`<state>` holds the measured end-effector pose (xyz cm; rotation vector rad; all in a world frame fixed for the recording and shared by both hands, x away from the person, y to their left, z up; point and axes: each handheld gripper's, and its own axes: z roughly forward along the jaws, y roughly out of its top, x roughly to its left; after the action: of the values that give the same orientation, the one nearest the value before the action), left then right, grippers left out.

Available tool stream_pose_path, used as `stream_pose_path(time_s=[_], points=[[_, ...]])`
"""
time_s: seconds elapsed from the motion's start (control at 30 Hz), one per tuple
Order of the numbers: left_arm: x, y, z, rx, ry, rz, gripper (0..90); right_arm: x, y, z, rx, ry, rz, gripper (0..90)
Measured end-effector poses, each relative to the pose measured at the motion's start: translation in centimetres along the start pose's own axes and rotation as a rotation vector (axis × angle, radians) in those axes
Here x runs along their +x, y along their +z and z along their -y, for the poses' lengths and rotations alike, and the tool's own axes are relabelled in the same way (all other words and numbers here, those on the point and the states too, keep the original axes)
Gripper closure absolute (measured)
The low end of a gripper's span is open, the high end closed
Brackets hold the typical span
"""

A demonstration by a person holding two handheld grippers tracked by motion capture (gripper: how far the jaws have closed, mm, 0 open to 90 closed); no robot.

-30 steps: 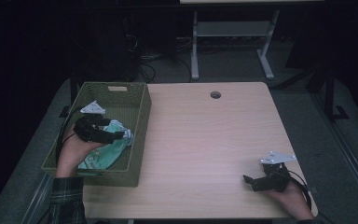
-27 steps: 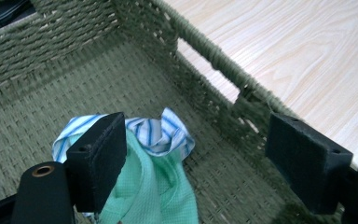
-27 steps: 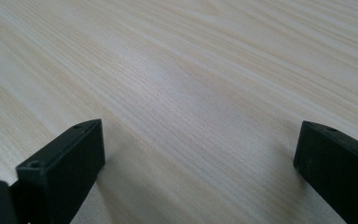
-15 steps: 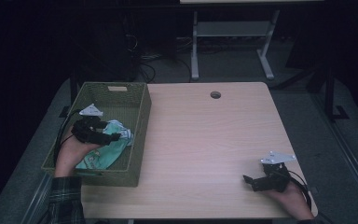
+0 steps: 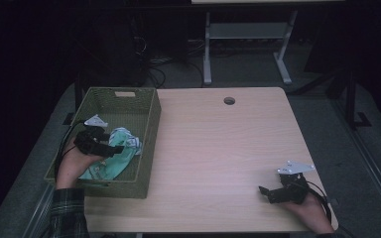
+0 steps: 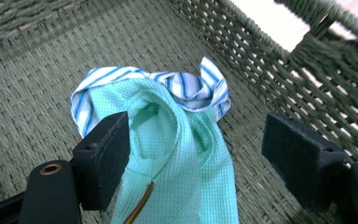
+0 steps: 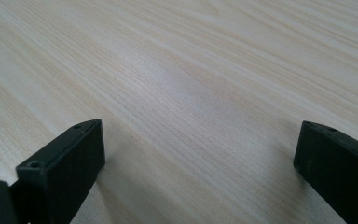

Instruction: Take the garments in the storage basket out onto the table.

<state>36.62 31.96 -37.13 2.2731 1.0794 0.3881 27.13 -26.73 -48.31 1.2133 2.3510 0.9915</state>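
Observation:
A green woven basket (image 5: 149, 130) stands on the left part of the wooden table (image 5: 218, 148). Inside lies a crumpled mint-green cloth (image 5: 110, 167) with a blue-and-white striped piece (image 6: 186, 86) at its far end. My left gripper (image 5: 116, 146) hangs low in the basket over that cloth. In the left gripper view the gripper (image 6: 196, 142) stands open, the mint cloth (image 6: 182, 154) lying between the pads and the left pad (image 6: 105, 163) right at its fold. My right gripper (image 5: 264, 191) rests open on the bare tabletop (image 7: 191, 70) at the near right, nothing between its jaws (image 7: 200, 144).
The basket wall (image 6: 261, 56) rises close to the right of the left gripper's right pad. A round cable hole (image 5: 229, 100) sits near the table's far edge. Behind the table are a white desk frame (image 5: 248, 34) and floor cables (image 5: 171, 62).
The left hand has sunk a little deeper into the basket, closer to the cloth. The right hand has kept still.

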Motion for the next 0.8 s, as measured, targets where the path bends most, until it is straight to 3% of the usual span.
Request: stream_pose_path(time_s=[0.8], points=[[0.9, 2.6, 1.5, 0.122, -0.014, -0.014, 23.3, 0.0, 0.0, 0.0, 0.000, 0.000, 0.001, 1.4]])
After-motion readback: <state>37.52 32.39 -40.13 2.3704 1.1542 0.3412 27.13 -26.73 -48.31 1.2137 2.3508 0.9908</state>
